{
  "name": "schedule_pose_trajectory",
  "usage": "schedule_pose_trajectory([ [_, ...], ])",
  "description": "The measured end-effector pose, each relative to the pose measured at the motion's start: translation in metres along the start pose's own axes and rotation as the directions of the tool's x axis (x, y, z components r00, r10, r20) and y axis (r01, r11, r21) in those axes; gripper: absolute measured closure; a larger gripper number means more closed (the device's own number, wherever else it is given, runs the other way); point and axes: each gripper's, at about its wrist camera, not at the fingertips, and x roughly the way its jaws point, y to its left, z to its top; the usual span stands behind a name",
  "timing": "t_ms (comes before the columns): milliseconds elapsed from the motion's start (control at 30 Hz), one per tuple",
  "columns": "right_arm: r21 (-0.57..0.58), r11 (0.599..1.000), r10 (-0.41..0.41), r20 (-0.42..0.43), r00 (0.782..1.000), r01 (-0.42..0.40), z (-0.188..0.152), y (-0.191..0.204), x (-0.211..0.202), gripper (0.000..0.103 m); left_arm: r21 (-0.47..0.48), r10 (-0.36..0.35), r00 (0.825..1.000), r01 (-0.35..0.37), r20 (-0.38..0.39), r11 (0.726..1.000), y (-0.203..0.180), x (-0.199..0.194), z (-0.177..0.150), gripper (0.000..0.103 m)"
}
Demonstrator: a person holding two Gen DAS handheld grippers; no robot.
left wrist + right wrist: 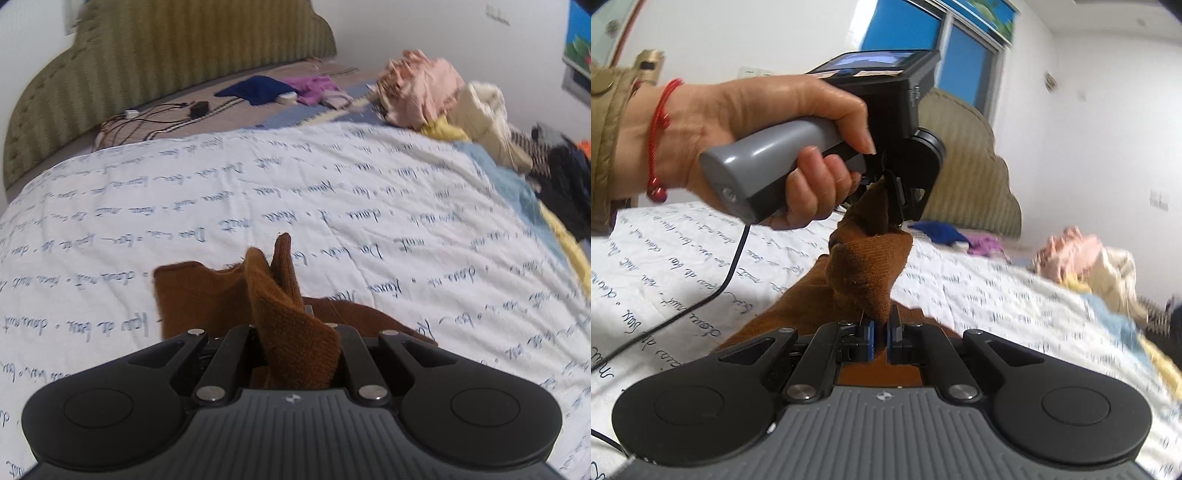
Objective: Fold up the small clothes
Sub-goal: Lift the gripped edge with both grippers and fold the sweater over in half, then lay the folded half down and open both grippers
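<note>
Nearest the right wrist camera, the right gripper [882,325] has its jaws clenched on a lower fold of a brown knit garment [868,266], the blue pads pressed together with cloth pinched between them. Just beyond, the left gripper [892,199], held in the person's left hand [768,147], grasps the upper tip of the same piece, so the cloth hangs bunched between the two grips above the bed. In the left wrist view the left gripper [295,332] is hidden at its tips by the brown cloth [288,317] that rises out of it; the jaws look closed on it. The rest of the garment trails down onto the white quilt [332,192] with blue script.

To do this step well, I judge the two grips should draw apart evenly until the knit is taut and flat, then lower it onto a bare patch of quilt before any fold. The knit looks soft and stretchy, so a hard pull would likely distort it. A heap of other clothes [436,96] lies well apart towards the headboard [147,62], clear of the working area.
</note>
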Motion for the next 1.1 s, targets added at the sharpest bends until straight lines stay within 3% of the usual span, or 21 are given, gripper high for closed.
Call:
schedule_pose_trajectory([
  [367, 0.244, 0.969, 0.078, -0.113, 0.991, -0.048, -0.030, -0.036, 0.019, 0.096, 0.068, -0.001, 0.998, 0.005, -0.056, 0.998, -0.041, 0.045, -0.011, 0.095],
  [500, 0.355, 0.932, 0.140, -0.159, 0.977, -0.076, -0.040, -0.051, 0.029, 0.096, 0.071, -0.053, 0.997, 0.058, -0.063, 0.996, -0.045, 0.056, -0.013, 0.094],
  [600, 0.430, 0.899, 0.176, -0.183, 0.967, -0.082, -0.049, -0.060, 0.036, 0.094, 0.025, -0.083, 0.994, 0.085, -0.064, 0.996, -0.039, 0.061, -0.012, 0.077],
  [667, 0.464, 0.882, 0.195, -0.190, 0.962, -0.087, -0.053, -0.064, 0.040, 0.093, -0.008, -0.096, 0.994, 0.096, -0.048, 0.995, -0.033, 0.060, -0.010, 0.038],
  [733, 0.484, 0.870, 0.207, -0.191, 0.960, -0.091, -0.055, -0.066, 0.041, 0.093, -0.028, -0.104, 0.995, 0.104, 0.002, 0.994, -0.027, 0.054, -0.009, 0.021],
  [800, 0.492, 0.865, 0.216, -0.193, 0.957, -0.096, -0.055, -0.066, 0.043, 0.092, -0.040, -0.103, 0.993, 0.105, 0.050, 0.994, -0.022, 0.045, -0.007, 0.020],
  [933, 0.501, 0.860, 0.225, -0.198, 0.954, -0.098, -0.057, -0.066, 0.046, 0.089, -0.078, -0.108, 0.991, 0.114, 0.076, 0.990, -0.006, 0.034, -0.003, 0.020],
  [1100, 0.557, 0.820, 0.271, -0.178, 0.946, -0.130, -0.061, -0.078, 0.045, 0.082, -0.099, -0.054, 0.993, 0.065, 0.106, 0.993, 0.033, 0.008, -0.033, 0.020],
])
